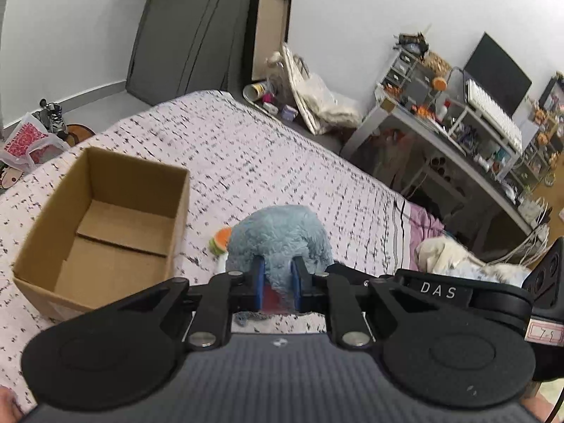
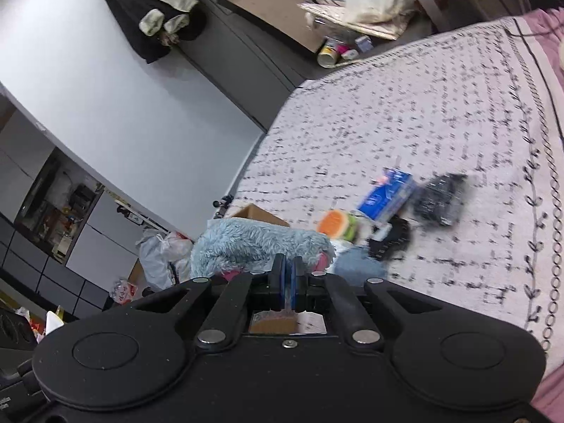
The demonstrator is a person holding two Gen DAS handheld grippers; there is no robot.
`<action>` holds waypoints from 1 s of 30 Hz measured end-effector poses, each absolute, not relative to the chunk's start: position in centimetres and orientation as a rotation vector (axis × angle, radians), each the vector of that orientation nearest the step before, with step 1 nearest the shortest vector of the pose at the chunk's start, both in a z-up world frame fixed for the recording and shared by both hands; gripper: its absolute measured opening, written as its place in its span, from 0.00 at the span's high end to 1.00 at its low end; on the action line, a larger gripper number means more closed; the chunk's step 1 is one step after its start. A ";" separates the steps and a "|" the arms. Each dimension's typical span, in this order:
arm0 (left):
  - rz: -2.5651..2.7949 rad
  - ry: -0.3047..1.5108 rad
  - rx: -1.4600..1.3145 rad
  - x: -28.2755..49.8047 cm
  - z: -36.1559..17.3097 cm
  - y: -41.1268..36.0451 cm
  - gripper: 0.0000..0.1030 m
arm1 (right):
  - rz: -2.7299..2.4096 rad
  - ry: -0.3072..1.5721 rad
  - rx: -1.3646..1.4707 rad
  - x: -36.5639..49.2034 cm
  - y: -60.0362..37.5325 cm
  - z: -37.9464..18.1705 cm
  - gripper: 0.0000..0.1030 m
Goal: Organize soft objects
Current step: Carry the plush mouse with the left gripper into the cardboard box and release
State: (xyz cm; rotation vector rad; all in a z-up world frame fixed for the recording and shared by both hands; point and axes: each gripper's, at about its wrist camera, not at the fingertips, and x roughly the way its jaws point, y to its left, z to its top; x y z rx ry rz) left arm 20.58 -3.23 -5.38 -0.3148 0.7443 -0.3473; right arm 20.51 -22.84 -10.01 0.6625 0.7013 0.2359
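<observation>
The left gripper (image 1: 277,283) is set partly spread, and a fold of the blue plush toy (image 1: 278,236) is pinched between its blue-padded fingers (image 1: 259,283). The right gripper (image 2: 289,280) is pressed almost together, with a thin edge of the same plush toy (image 2: 257,243) clamped between its pads. The toy is thus held by both grippers above the bed (image 1: 282,162), just beside the cardboard box (image 1: 105,225).

The toy is covered in long, shaggy, light-blue pile, rounded in form, with a pink patch seen on its underside. The box is of plain brown corrugated card, rectangular and open at the top, with its bottom flaps visible. The bed cover is a pale woven fabric printed with small black marks.

A small round soft item with orange and green layers (image 1: 220,239) is seen just beside the toy in both views. Only the right wrist view shows a blue carton (image 2: 387,197) and a blurred black object (image 2: 439,199) lying further along the bed. Only the left wrist view shows the box interior and a cluttered counter (image 1: 440,130) beyond the bed.
</observation>
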 end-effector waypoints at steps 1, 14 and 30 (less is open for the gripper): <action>-0.348 0.740 -0.326 20.6 -5.2 -2.7 0.86 | 0.237 0.698 0.655 20.7 -22.4 -9.7 0.97; -0.294 0.710 -0.447 23.3 -5.1 3.7 0.86 | 0.286 0.704 0.593 24.6 -16.4 -7.8 0.97; -0.182 0.767 -0.581 28.5 -9.7 10.4 0.87 | 0.393 0.779 0.490 31.1 -8.2 -9.3 0.97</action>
